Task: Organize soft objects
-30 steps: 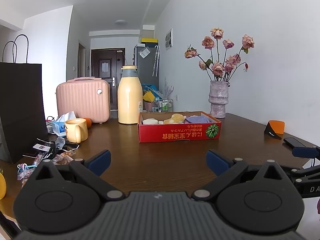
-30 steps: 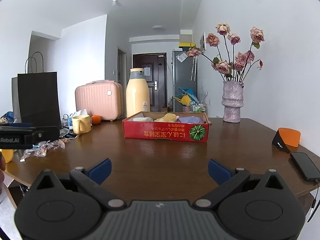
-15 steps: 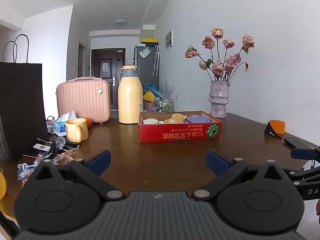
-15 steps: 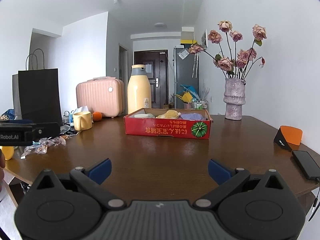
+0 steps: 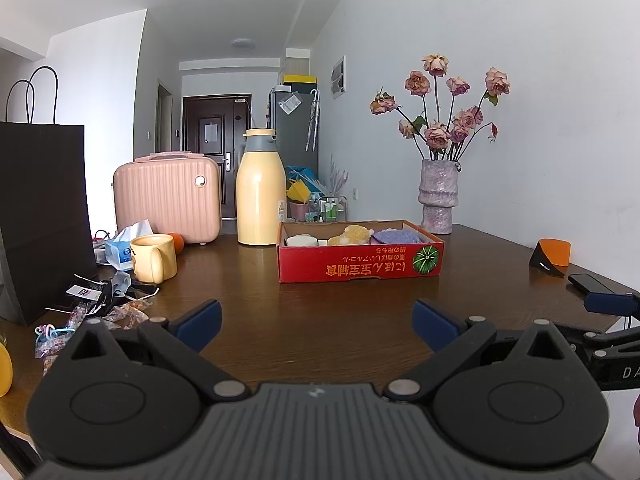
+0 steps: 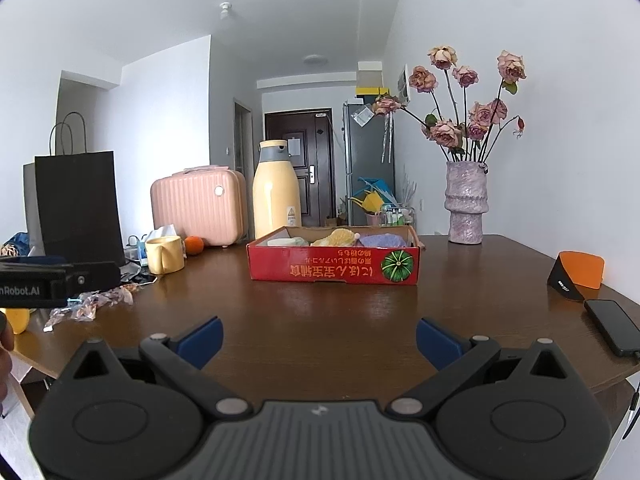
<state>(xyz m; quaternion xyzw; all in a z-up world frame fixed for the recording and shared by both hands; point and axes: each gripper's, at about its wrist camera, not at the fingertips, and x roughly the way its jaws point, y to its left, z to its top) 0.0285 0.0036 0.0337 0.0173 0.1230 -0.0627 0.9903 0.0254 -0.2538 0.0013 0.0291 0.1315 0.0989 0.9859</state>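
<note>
A shallow red cardboard box (image 5: 360, 266) (image 6: 334, 268) stands on the dark wooden table, well ahead of both grippers. Inside it lie a pale cream soft piece (image 5: 300, 240) (image 6: 282, 241), a yellow fluffy one (image 5: 352, 235) (image 6: 340, 237) and a purple one (image 5: 396, 236) (image 6: 382, 240). My left gripper (image 5: 316, 322) is open above the near table, nothing between its blue fingertips (image 5: 200, 320). My right gripper (image 6: 318, 338) is likewise open and holds nothing. Each gripper shows at the edge of the other's view.
Behind the box stand a tall yellow flask (image 5: 260, 192), a pink mini suitcase (image 5: 168, 198) and a vase of dried roses (image 5: 438, 196). A yellow mug (image 5: 154, 258), tissues, wrappers and a black paper bag (image 5: 40, 216) crowd the left. A phone (image 6: 612, 326) and an orange-black object (image 6: 576, 274) lie right.
The right gripper has moved slightly forward and tilted up a little; the box looks closer in its view. The left gripper has barely moved. Both stay open.
</note>
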